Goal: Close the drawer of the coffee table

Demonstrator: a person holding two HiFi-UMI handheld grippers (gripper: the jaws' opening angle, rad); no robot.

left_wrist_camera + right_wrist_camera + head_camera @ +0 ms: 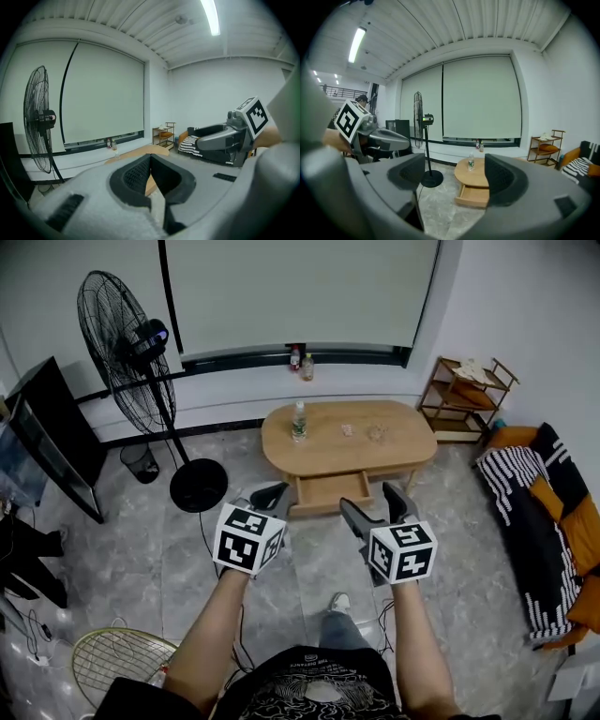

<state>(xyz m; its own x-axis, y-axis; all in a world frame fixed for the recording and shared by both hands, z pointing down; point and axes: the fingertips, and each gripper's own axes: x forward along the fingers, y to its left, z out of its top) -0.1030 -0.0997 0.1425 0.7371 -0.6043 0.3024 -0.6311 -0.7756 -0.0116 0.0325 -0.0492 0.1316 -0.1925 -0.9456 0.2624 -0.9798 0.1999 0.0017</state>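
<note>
**Item 1, drawer (330, 491).** It stands pulled out of the front of the coffee table (347, 437), at 12 o'clock from me across bare floor. Its inside looks empty. Not yet closed.

**Item 2, left gripper (270, 495).** My fingers here are pressed together with nothing between them. It is well short of the drawer.

**Item 3, right gripper (372, 501).** My fingers here are spread wide and empty. Between them I see only the distant drawer front, which I am not touching.

**Progress.** As I judge it, nothing of the task is done. The whole approach is left, then contact with the drawer front and the push in until it sits flush.

**Item 4, writing.**
- The marker cubes on both grippers carry black-and-white square patterns and no words.
- The water bottle (299, 421), at 11 o'clock on the tabletop, has a label too small to read.
- The two bottles on the window sill (301, 360), at 12 o'clock beyond the table, are equally illegible.
- The print on my shirt cannot be made out.
</note>
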